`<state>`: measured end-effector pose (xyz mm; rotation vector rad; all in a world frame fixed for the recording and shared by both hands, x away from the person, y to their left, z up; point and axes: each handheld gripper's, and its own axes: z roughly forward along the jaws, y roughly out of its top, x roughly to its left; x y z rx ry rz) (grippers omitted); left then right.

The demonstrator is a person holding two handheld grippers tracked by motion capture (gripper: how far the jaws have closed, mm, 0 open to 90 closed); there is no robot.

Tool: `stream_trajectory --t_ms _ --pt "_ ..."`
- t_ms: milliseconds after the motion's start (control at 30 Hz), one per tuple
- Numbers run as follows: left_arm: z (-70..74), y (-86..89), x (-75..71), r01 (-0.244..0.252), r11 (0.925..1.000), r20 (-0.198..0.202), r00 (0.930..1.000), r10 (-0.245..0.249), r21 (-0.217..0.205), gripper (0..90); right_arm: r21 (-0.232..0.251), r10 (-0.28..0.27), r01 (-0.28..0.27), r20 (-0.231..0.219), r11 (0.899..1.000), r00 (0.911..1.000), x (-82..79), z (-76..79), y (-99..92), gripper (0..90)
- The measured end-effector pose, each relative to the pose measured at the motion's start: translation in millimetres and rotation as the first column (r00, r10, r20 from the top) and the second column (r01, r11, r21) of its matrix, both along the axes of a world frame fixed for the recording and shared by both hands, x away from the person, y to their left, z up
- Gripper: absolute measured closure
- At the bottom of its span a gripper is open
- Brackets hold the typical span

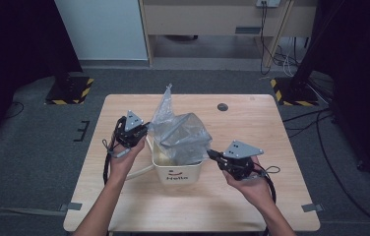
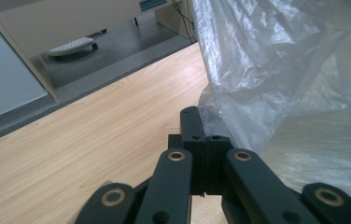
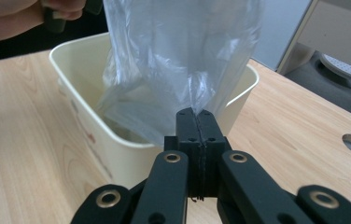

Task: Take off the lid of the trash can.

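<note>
A clear plastic bag [image 1: 180,130] stands loosely in a cream bin [image 1: 178,173] marked "Hello" at the middle of the wooden table [image 1: 252,206]. At the bag's left side, my left gripper [image 1: 146,129] is shut on a fold of the film. In the left gripper view the jaws [image 2: 204,128] are closed, with the bag [image 2: 281,60] bunching out from their tip. To the right of the bin, my right gripper [image 1: 210,153] is shut on the bag's right edge. In the right gripper view the film [image 3: 178,51] rises from the closed tips [image 3: 196,114] over the bin's rim [image 3: 85,51].
A round hole [image 1: 222,106] lies in the table behind the bin. Two stand bases with yellow-black stripes [image 1: 70,91] [image 1: 291,93] sit on the floor beyond the far corners. A wooden cabinet [image 1: 222,19] and cables stand farther back. The other hand [image 3: 10,18] shows at top left of the right gripper view.
</note>
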<state>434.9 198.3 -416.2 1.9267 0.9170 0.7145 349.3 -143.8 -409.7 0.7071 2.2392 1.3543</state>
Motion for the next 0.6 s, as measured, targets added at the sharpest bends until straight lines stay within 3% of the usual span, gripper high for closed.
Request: stream_trajectory --t_ms 333,600 --pt "-6.7 5.7 5.4 -0.020 0.9998 -0.021 0.9996 0.020 -0.001 90.0 0.002 0.017 -0.017 0.003 1.000 0.9999 -11.5 -3.8 -3.9 90.0" --pt "-13.1 7.9 7.4 -0.025 0.9997 -0.037 0.9990 0.025 0.004 90.0 -0.013 0.024 -0.024 -0.007 1.000 0.9997 -20.9 -16.3 -5.6 90.0"
